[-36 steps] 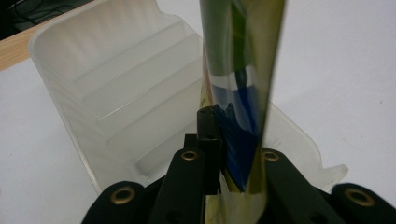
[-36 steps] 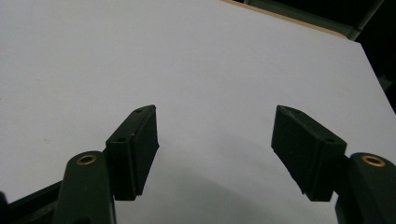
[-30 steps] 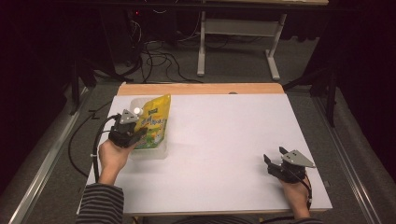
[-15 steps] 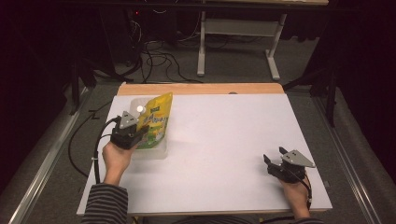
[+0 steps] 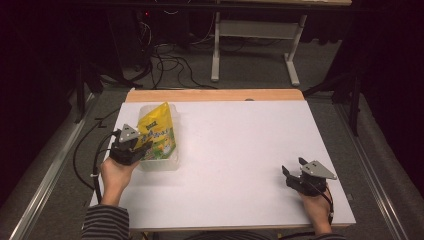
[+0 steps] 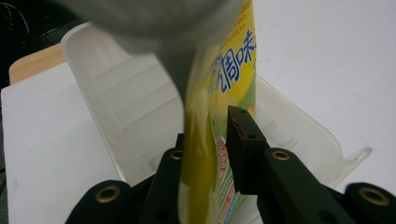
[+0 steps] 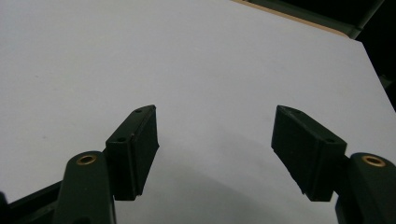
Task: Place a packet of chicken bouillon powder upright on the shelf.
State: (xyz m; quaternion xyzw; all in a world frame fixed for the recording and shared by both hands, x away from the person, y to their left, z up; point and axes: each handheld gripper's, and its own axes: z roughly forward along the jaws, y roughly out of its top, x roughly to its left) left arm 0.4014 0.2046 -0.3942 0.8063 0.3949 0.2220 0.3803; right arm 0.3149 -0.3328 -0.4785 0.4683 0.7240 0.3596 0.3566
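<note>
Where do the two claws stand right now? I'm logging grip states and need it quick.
Left claw: jaws just been opening, yellow snack bag between them over the clear plastic tray; right pad looks clear of it.
Right claw: open, empty.

Yellow snack bag w/ blue print, standing tilted in clear plastic bin, table's left side

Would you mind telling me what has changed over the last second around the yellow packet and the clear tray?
The left tool has just been opening its jaws around the yellow snack packet, which stands in the clear plastic tray; one pad now shows a gap. The hand has drawn slightly back toward the person. The packet, tray and right tool, open over the white table, stayed put.
</note>
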